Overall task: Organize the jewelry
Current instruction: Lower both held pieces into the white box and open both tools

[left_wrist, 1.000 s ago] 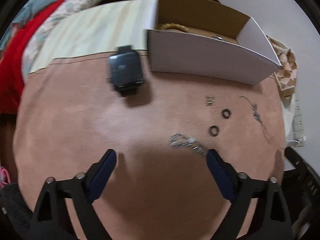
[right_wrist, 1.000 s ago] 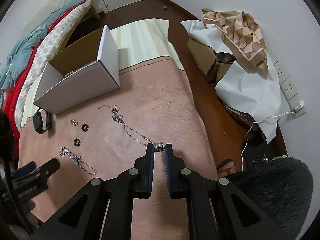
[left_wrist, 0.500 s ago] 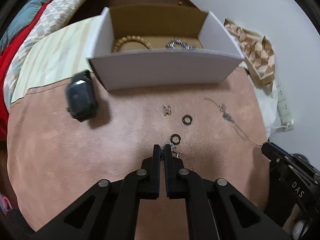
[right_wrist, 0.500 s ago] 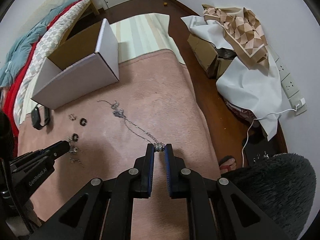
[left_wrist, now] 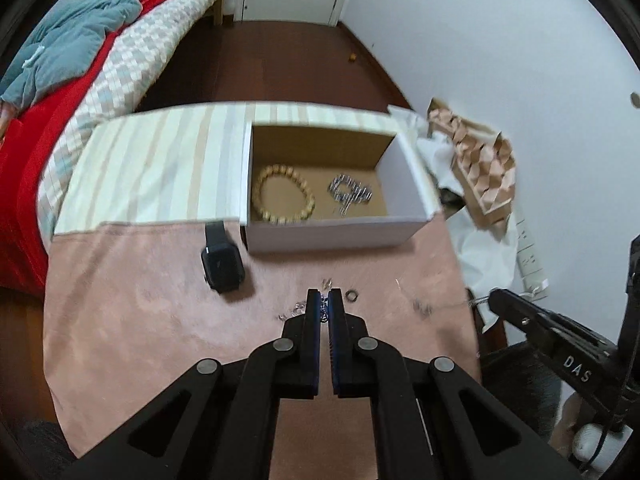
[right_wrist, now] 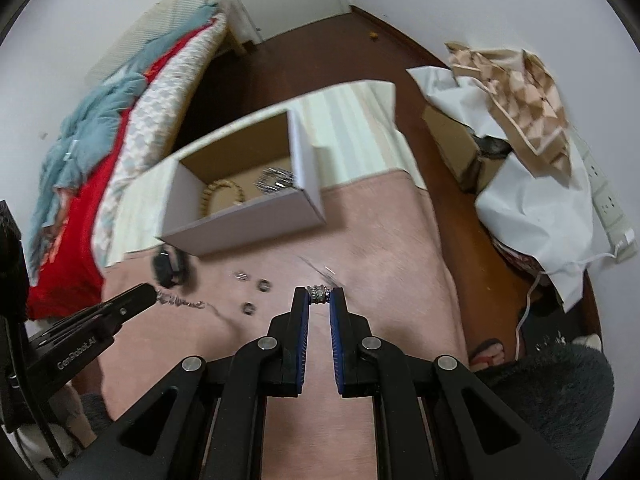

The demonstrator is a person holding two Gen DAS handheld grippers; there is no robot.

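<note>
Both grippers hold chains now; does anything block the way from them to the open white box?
Nothing visible does. The box stands open-topped beyond the left gripper and right gripper; only its low front wall must be cleared. The smartwatch lies aside.

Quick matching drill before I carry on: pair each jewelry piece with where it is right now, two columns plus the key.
Things:
1. wooden bead bracelet
2. smartwatch
3. silver bracelet chain
4. beaded necklace clasp

Places:
A. pinched in the right gripper
B. lying inside the white box
C. dangling from the left gripper
D. lying on the pink cloth beside the box

Pairs: 1-B, 2-D, 3-C, 4-A
</note>
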